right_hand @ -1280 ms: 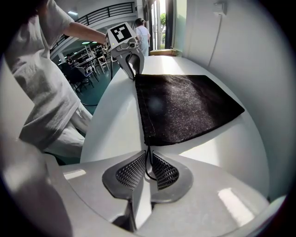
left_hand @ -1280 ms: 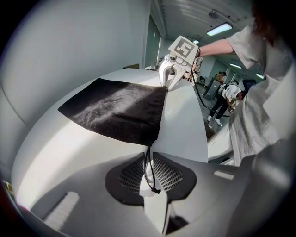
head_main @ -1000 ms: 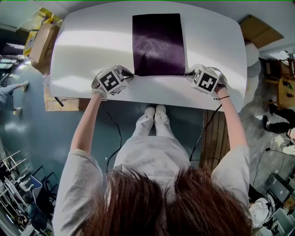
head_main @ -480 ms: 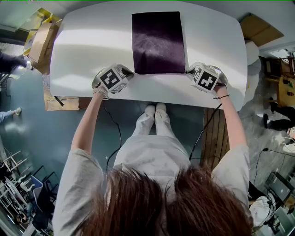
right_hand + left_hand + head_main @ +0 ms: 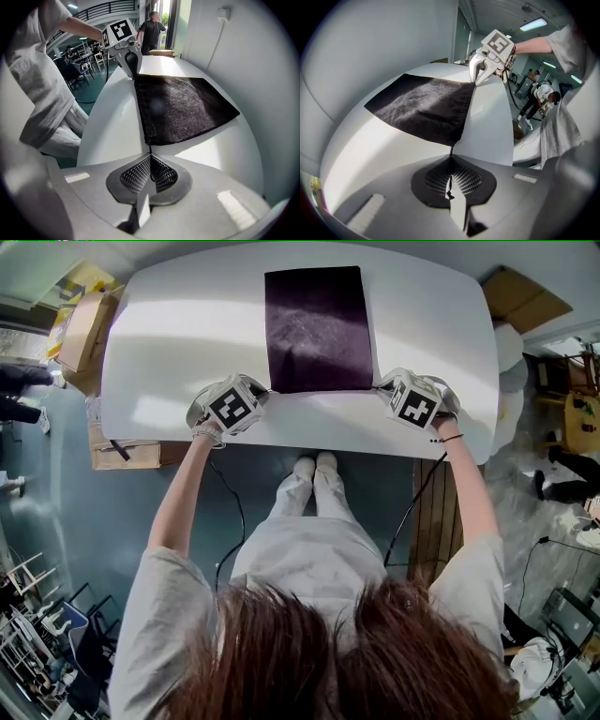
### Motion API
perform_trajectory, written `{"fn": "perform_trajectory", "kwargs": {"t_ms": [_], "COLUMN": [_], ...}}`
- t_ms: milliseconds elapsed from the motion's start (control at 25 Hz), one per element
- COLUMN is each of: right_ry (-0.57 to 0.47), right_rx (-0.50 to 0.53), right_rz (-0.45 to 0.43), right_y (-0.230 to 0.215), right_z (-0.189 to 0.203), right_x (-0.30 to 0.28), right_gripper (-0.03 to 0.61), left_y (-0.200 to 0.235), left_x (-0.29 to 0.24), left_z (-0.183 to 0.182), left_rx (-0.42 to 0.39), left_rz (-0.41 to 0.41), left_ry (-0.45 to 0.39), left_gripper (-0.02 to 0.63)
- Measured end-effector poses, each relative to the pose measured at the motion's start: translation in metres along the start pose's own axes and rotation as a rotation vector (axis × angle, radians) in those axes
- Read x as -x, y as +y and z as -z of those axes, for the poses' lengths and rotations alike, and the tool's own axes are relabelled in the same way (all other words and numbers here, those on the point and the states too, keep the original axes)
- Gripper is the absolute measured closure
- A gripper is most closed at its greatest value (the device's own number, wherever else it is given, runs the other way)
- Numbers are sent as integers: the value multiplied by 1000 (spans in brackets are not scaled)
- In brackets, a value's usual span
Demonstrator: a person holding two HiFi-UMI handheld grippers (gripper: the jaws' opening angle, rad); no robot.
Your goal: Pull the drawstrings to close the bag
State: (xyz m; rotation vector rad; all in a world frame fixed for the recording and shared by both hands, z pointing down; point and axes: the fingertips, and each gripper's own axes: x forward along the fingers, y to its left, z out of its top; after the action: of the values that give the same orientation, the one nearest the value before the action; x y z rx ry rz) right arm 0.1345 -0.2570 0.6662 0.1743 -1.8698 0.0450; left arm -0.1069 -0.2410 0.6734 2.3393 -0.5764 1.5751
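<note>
Already both grips are set. The flat dark purple fabric bag (image 5: 317,329) lies in the middle of the white rounded table (image 5: 178,334), its near edge toward the person. The left gripper (image 5: 262,390) sits at its near left corner and the right gripper (image 5: 380,387) at its near right corner. The left jaws have just been closing and now pinch a thin dark drawstring (image 5: 451,151) that runs out of the bag's corner; the right jaws are pressed together on the other drawstring (image 5: 150,150). The main risk, I judge, is slip: each cord is very thin against the ribbed pads, so a sharp outward tug could draw it free. Nothing pins the bag, so an uneven pull could drag or skew it across the smooth top instead of gathering the mouth. In the head view the marker cubes cover both fingertips and cords, and no view shows how much cord lies behind the pads.
</note>
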Motion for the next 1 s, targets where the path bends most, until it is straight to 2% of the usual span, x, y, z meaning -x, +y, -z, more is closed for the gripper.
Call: {"fn": "perform_trajectory", "kwargs": {"t_ms": [120,480,760,1000], "right_ry": [5,3,-15,-21], "right_rx": [1,25,29,41], "right_rz": [17,69,120,162], "right_y": [-3,-9,-21,-31], "right_z": [1,-8,-13,-18], "right_x": [5,21,38,50], "right_gripper": [566,566,566,566], "left_y": [4,11,28,32], "left_x": [1,11,29,33], "left_z": [1,5,-12,-12], "left_rx": [-22,-11,-23,25], "left_rz": [-35,-98,-196,-194], "left_ry": [15,25,-18,-42], "left_gripper": [612,612,612,612]}}
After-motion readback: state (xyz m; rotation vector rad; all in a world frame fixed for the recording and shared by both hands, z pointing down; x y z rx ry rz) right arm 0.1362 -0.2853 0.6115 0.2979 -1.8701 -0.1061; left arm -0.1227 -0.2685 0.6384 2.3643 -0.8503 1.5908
